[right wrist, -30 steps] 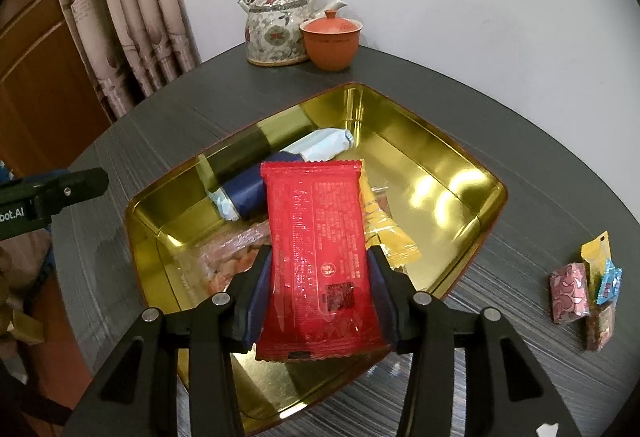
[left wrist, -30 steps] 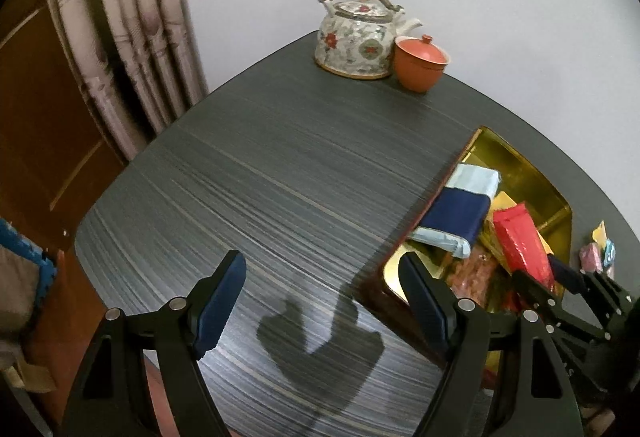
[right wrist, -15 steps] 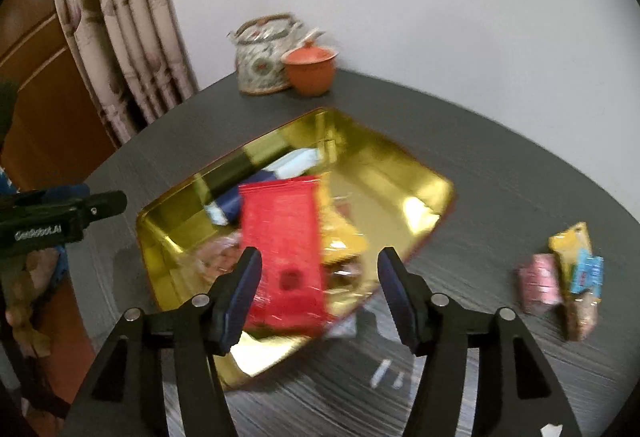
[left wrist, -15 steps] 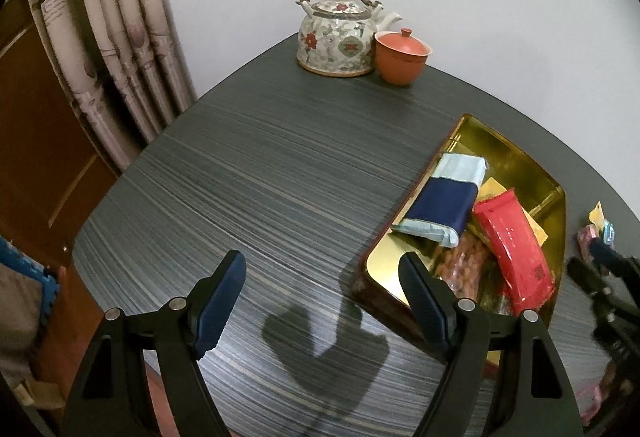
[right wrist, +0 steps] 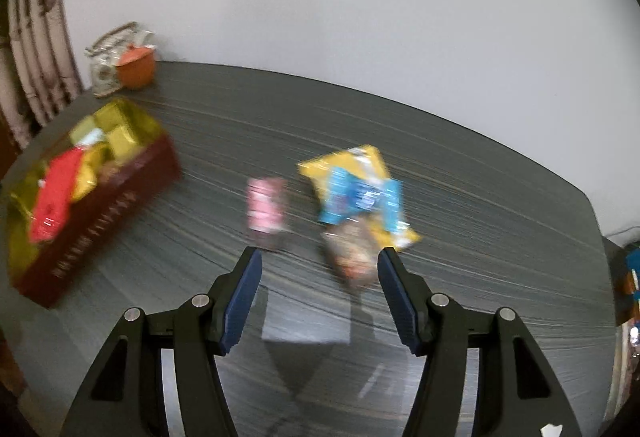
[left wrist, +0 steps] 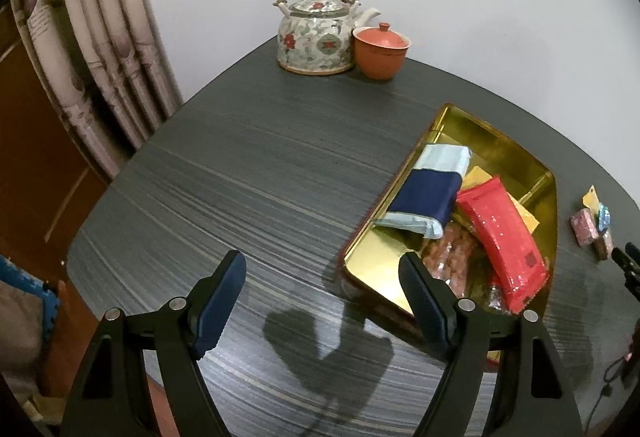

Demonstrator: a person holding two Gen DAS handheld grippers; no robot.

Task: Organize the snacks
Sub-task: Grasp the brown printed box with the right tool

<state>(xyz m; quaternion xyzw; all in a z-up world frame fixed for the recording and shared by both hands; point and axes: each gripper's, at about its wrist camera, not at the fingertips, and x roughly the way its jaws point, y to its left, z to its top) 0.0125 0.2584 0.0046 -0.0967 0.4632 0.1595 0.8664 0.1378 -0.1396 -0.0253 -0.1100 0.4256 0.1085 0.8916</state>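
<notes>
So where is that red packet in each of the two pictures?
Left wrist view: the red packet lies in the gold tray, at the right of the picture, beside a dark blue packet.
Right wrist view: the red packet is a blurred patch in the tray at the far left.
Shared landmark: the orange lidded cup by the wall.

Whole right wrist view smeared. Writing on dark red side of gold tray (right wrist: 100, 221) too blurry to read. Blue packet (right wrist: 360, 197), yellow packet (right wrist: 348, 161), pink packet (right wrist: 264, 205) and brownish packet (right wrist: 354, 253) fuzzy, labels lost. Teapot (right wrist: 106, 65) half hidden behind orange cup (right wrist: 136, 67).
</notes>
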